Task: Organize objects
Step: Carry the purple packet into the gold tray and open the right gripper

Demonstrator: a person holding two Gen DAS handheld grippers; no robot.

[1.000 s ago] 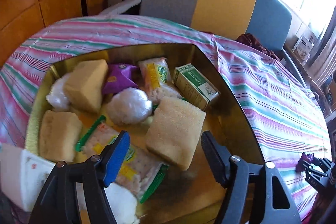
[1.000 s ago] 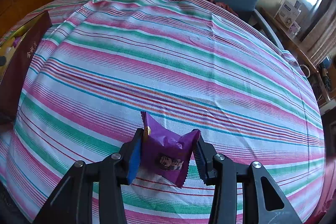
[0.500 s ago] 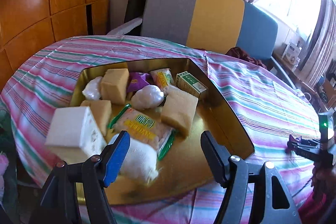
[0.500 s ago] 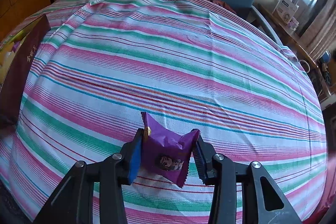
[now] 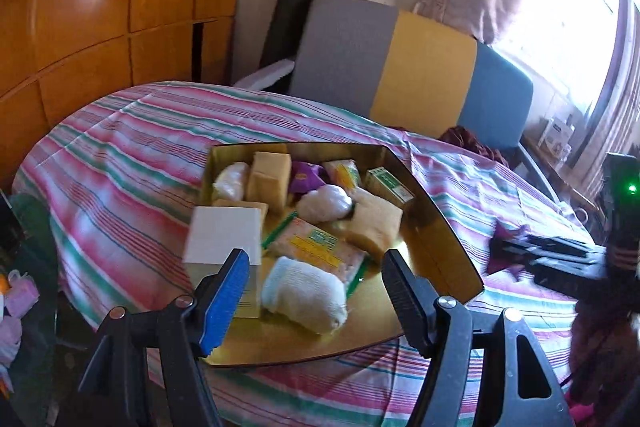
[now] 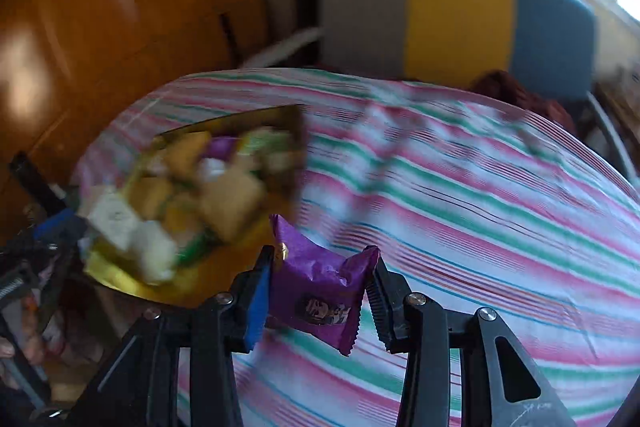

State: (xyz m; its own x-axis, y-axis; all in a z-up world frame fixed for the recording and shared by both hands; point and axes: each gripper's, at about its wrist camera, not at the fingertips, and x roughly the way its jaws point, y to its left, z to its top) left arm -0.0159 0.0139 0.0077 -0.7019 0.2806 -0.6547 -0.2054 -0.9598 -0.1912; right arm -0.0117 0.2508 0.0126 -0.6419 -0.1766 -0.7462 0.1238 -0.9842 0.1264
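Observation:
A gold tray (image 5: pixel 440 227) on the striped table holds several snacks: yellow blocks (image 5: pixel 268 179), a white box (image 5: pixel 224 235), a white bundle (image 5: pixel 304 291), a cracker packet (image 5: pixel 316 243), a green box (image 5: pixel 390 183) and a purple packet (image 5: pixel 304 175). My left gripper (image 5: pixel 313 259) hovers open above the tray's near end, with nothing between its fingers. My right gripper (image 6: pixel 320 267) is shut on another purple snack packet (image 6: pixel 320 291), held in the air just right of the blurred tray (image 6: pixel 120 279). That right gripper (image 5: pixel 560 255) also shows in the left wrist view.
A pink, green and white striped cloth (image 6: pixel 480 207) covers the round table. A chair with a grey, yellow and blue back (image 5: pixel 400 75) stands behind it. Wooden cabinets (image 5: pixel 100 7) line the left, and the table's edge drops off at the near left.
My left gripper has drawn back and up from the tray, so more of the table shows. My right gripper has lifted the purple packet and swung left; the tray is now in its view.

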